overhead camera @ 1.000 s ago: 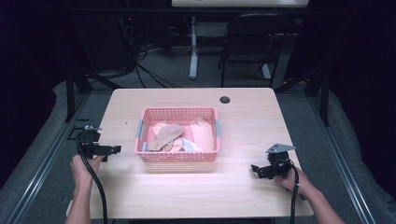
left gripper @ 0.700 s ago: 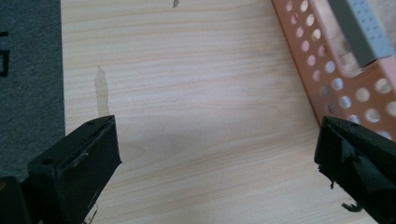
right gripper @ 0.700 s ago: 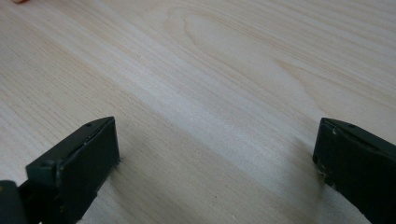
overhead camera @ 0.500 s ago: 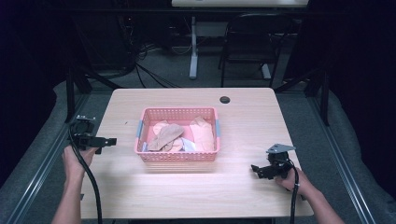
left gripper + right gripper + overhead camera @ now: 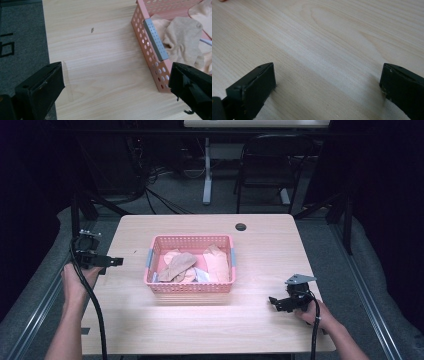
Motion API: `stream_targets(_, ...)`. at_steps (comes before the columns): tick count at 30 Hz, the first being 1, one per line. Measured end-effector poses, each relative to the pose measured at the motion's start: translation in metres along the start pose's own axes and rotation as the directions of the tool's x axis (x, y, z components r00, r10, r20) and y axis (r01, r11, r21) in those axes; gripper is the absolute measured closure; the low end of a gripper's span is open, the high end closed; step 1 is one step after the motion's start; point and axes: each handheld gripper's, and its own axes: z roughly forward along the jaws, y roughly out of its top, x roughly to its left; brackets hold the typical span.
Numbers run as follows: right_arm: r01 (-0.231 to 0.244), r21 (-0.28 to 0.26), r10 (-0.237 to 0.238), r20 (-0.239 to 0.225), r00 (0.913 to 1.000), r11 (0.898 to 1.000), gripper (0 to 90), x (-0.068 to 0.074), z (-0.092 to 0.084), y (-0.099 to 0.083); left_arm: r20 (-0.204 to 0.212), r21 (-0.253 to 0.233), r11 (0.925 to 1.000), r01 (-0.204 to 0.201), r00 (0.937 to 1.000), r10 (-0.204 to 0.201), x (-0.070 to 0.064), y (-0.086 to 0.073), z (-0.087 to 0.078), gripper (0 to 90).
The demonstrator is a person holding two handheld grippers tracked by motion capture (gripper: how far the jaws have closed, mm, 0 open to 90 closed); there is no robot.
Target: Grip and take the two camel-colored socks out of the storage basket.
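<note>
While lengthwise left-right, basket (image 5: 190, 287) sits.

Basket (image 5: 190, 287) sits mid-tabletop (image 5: 260, 330) w/ cloths (image 5: 178, 265) inside; left gripper (image 5: 116, 262) at left edge, right gripper (image 5: 272, 301) near front-right corner; small round hole (image 5: 241, 227) by the back edge.

- Your desk (image 5: 200, 330) is pale wood, with a dark round hole (image 5: 241, 227) near its far edge.
- A black chair (image 5: 265, 165) stands beyond it, cables (image 5: 150, 185) strewn over the grey floor (image 5: 320, 235).
</note>
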Motion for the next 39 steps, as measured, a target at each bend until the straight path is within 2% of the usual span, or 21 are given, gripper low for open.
stream_targets(6, -0.001, 0.003, 0.001, 0.0, 1.0, 1.0, 0.0, 0.0, 0.0, 0.0, 0.012, -0.009, 0.9994, -0.033, 0.9994, 0.033, -0.009, 0.013, -0.004, 0.0)
stream_targets(12, 0.0, 0.0, 0.0, 0.0, 1.0, 1.0, 0.0, 0.0, 0.0, 0.0, 0.02, -0.016, 0.9975, -0.069, 0.9974, 0.07, -0.024, 0.027, -0.005, 0.1)
stream_targets(13, 0.0, 0.0, 0.0, 0.0, 1.0, 1.0, 0.0, 0.0, 0.0, 0.0, 0.032, -0.013, 0.9967, -0.081, 0.9962, 0.081, -0.03, 0.031, -0.003, 0.1)
stream_targets(17, 0.0, 0.0, 0.0, 0.0, 1.0, 1.0, 0.0, 0.0, 0.0, 0.0, 0.047, 0.0, 0.9952, -0.098, 0.9941, 0.098, -0.036, 0.035, -0.001, 0.1)
stream_targets(18, 0.0, 0.0, 0.0, 0.0, 1.0, 1.0, 0.0, 0.0, 0.0, 0.0, 0.055, 0.009, 0.9931, -0.117, 0.9916, 0.117, -0.042, 0.038, 0.001, 0.1)
stream_targets(19, 0.0, 0.0, 0.0, 0.0, 1.0, 1.0, 0.0, 0.0, 0.0, 0.0, 0.055, 0.009, 0.9931, -0.117, 0.9916, 0.117, -0.042, 0.038, 0.001, 0.1)
stream_targets(20, 0.0, 0.0, 0.0, 0.0, 1.0, 1.0, 0.0, 0.0, 0.0, 0.0, 0.064, 0.018, 0.9902, -0.138, 0.9885, 0.137, -0.048, 0.042, 0.005, 0.1)
stream_targets(21, 0.0, 0.0, 0.0, 0.0, 1.0, 1.0, 0.0, 0.0, 0.0, 0.0, 0.064, 0.018, 0.9902, -0.138, 0.9885, 0.137, -0.048, 0.042, 0.005, 0.1)
stream_targets(24, -0.001, -0.001, 0.001, 0.003, 1.0, 1.0, 0.0, 0.0, 0.0, 0.0, 0.077, 0.03, 0.9861, -0.163, 0.984, 0.161, -0.059, 0.047, 0.013, 0.0)
stream_targets(31, -0.001, -0.001, 0.001, 0.003, 1.0, 1.0, 0.0, 0.0, 0.0, 0.0, 0.098, 0.038, 0.9815, -0.188, 0.9782, 0.183, -0.074, 0.055, 0.021, 0.0)
stream_targets(37, -0.001, -0.001, 0.001, 0.003, 1.0, 1.0, 0.0, 0.0, 0.0, 0.0, 0.12, 0.053, 0.9729, -0.225, 0.9686, 0.218, -0.091, 0.062, 0.031, 0.0)
stream_targets(38, -0.001, -0.001, 0.001, 0.003, 1.0, 1.0, 0.0, 0.0, 0.0, 0.0, 0.141, 0.062, 0.9703, -0.234, 0.9644, 0.224, -0.096, 0.064, 0.036, 0.2)
stream_targets(39, -0.001, -0.001, 0.001, 0.003, 1.0, 1.0, 0.0, 0.0, 0.0, 0.0, 0.141, 0.062, 0.9703, -0.234, 0.9644, 0.224, -0.096, 0.064, 0.036, 0.5)
